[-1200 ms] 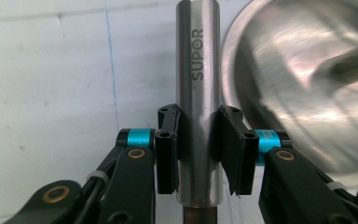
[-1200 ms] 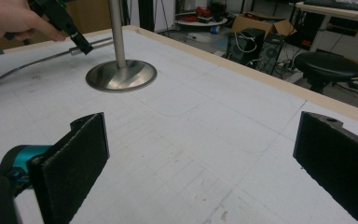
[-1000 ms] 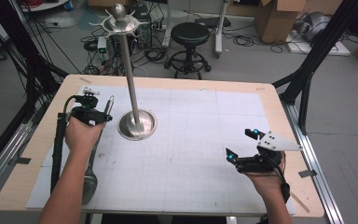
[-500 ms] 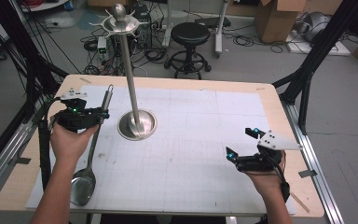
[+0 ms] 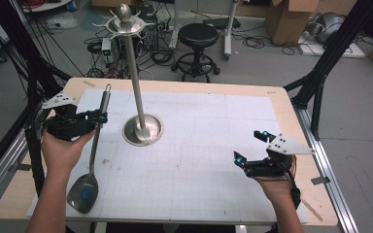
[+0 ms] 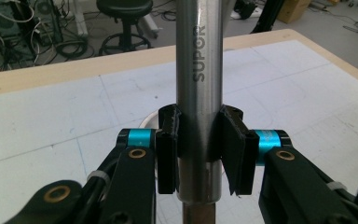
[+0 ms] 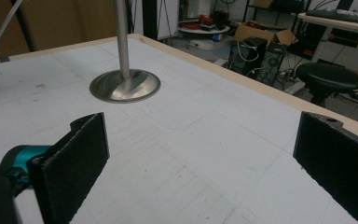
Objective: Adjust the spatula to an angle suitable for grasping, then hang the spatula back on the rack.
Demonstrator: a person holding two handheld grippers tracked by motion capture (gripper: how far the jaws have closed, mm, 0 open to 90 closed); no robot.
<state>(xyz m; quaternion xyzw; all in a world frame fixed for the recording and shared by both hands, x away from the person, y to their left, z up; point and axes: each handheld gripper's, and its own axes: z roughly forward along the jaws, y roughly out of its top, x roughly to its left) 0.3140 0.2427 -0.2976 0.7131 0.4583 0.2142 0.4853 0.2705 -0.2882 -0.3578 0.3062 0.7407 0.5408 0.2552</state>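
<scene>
A long steel ladle (image 5: 93,150) is held off the table at the left, bowl (image 5: 83,192) toward the near edge and handle tip pointing away. My left gripper (image 5: 98,117) is shut on its handle (image 6: 199,93), which is stamped SUPOR. A tall steel hanging stand (image 5: 135,82) with a round base (image 5: 143,130) and a hooked crown (image 5: 124,20) rises just right of the ladle. My right gripper (image 5: 250,146) hovers open over the table's near right, its pads (image 7: 77,158) wide apart with nothing between them.
The white gridded mat (image 5: 213,141) covers the wooden table (image 5: 281,104). A black stool (image 5: 198,36), cables and cardboard boxes (image 5: 286,19) stand on the floor beyond the far edge. Black frame struts (image 5: 320,73) rise at both sides.
My left gripper has carried the ladle leftward and lifted it, so the bowl now shows clear of the forearm. The right gripper has stayed still.
</scene>
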